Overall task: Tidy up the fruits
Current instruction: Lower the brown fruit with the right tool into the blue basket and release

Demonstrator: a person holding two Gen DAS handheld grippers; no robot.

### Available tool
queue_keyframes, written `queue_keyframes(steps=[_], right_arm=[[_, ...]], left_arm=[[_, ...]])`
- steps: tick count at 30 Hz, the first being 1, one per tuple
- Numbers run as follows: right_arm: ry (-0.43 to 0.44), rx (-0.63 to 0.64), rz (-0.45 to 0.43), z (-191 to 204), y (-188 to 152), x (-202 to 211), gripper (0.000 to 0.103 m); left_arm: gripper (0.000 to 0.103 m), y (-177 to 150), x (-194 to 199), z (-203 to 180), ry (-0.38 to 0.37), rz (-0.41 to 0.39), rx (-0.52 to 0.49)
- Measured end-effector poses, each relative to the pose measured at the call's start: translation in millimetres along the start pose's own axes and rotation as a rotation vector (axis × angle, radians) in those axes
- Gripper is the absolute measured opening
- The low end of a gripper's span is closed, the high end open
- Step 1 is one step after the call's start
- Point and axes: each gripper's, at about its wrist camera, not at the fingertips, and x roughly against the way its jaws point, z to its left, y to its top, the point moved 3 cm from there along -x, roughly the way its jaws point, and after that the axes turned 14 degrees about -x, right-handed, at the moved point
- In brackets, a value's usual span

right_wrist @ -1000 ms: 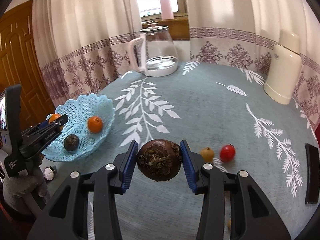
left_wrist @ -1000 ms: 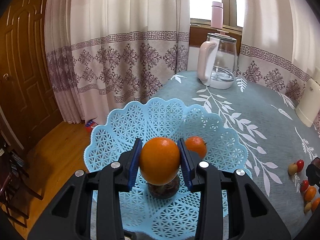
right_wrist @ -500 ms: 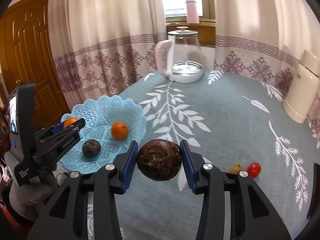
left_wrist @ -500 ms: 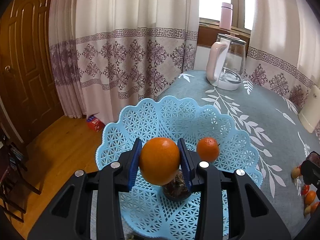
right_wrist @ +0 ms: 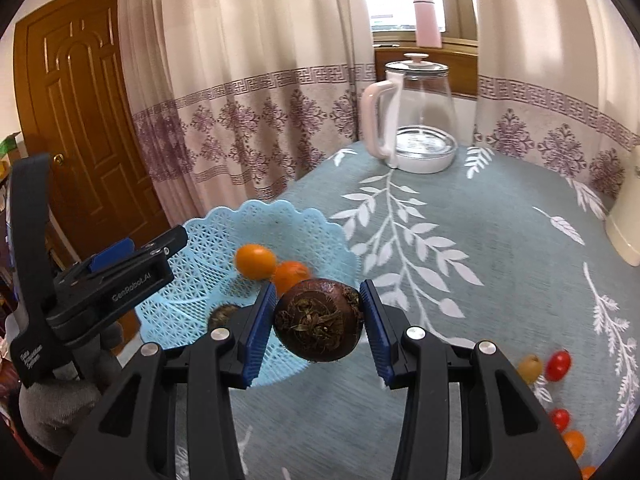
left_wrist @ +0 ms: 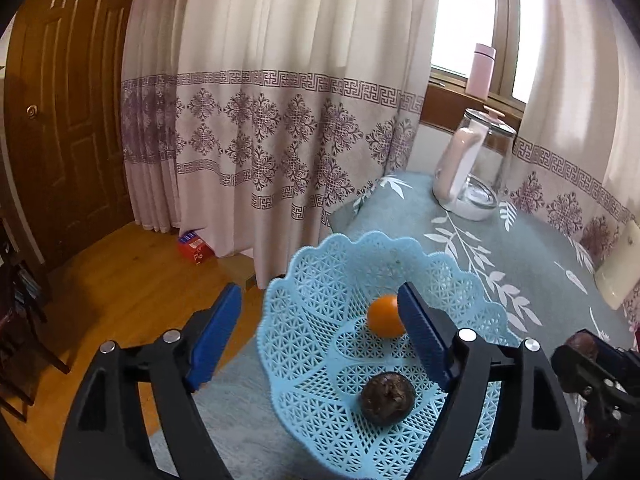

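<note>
While our left hand-held gripper (left_wrist: pixel 320 334) hangs wide and empty above the blue basket (left_wrist: pixel 320 280), our right hand-held gripper (right_wrist: pixel 318 320) pinches a dark fruit (right_wrist: pixel 319 320) (presumably basket-bound) beside its rim.

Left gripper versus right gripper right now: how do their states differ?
The left gripper is open and holds nothing; the right gripper is shut on a dark brown fruit. The left hangs over the blue basket; the right sits at its near edge. Both have blue pads.

Light-blue lattice basket (left_wrist: pixel 320 280); teal tablecloth (right_wrist: pixel 500 240), white leaves.
</note>
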Motion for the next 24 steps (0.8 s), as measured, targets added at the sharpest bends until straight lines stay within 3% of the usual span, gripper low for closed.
queue_keyframes(steps=[6, 9, 24], right_arm=[[0.023, -0.006, 0.023, 11, 1, -19, 0.046], [0.041, -0.032, 0.014, 11, 1, -20, 0.062], [0.020, -0.089, -0.035, -7, -7, 9, 0.066]], left_arm=[[0.092, 3, 5, 8, -0.002, -0.013, 0.021], [0.097, 3, 7, 12, -0.004, -0.019, 0.038], [0.100, 6, 16, 10, 0.007, -0.044, 0.044]])
